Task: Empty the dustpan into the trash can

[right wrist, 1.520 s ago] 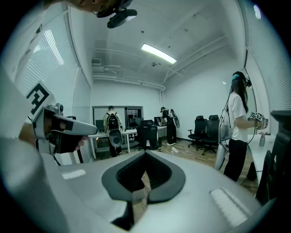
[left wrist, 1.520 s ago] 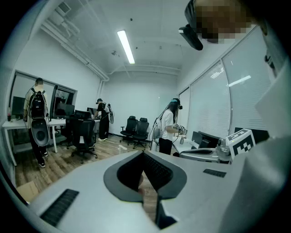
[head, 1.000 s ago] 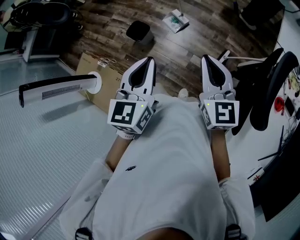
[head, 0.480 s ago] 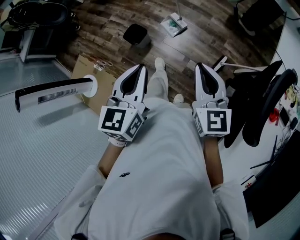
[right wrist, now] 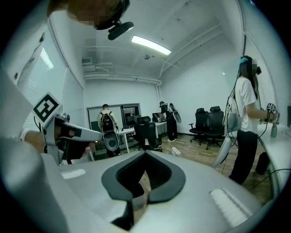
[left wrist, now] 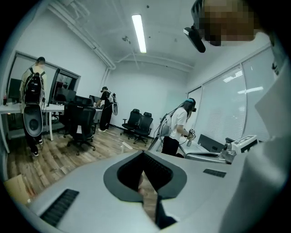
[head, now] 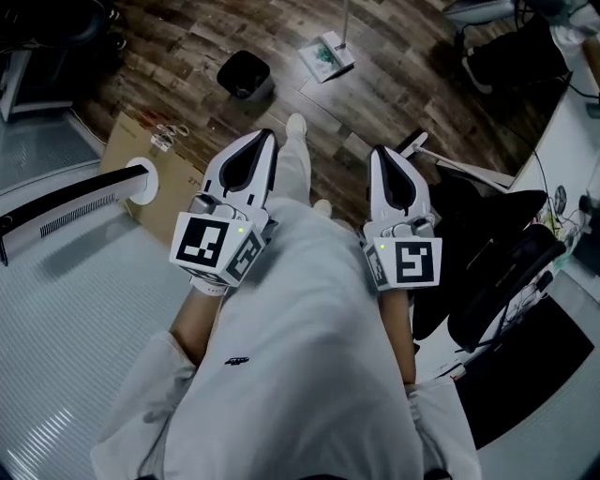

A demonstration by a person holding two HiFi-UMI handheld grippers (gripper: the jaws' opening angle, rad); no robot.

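The head view shows a small black trash can [head: 244, 73] on the wood floor ahead. To its right a white dustpan [head: 326, 54] lies on the floor, its thin handle [head: 345, 17] rising upward. My left gripper [head: 264, 139] and right gripper [head: 382, 152] are held side by side in front of the person's white shirt. Both are pointed toward the floor objects and well short of them. Both are shut with nothing between the jaws. The left gripper view shows the left gripper [left wrist: 143, 154] with its jaws together, and the right gripper [right wrist: 144, 154] looks the same in its own view.
A flat cardboard sheet [head: 164, 173] lies on the floor at the left, beside a ribbed white surface [head: 84, 281] with a long black bar [head: 66, 202] on it. A black office chair [head: 497, 272] and a desk with cables stand at the right. Other people [left wrist: 177, 127] and chairs are further off.
The person has stepped forward, a foot now showing between the grippers. The trash can and dustpan have shifted left in the head view. Both grippers stayed shut.
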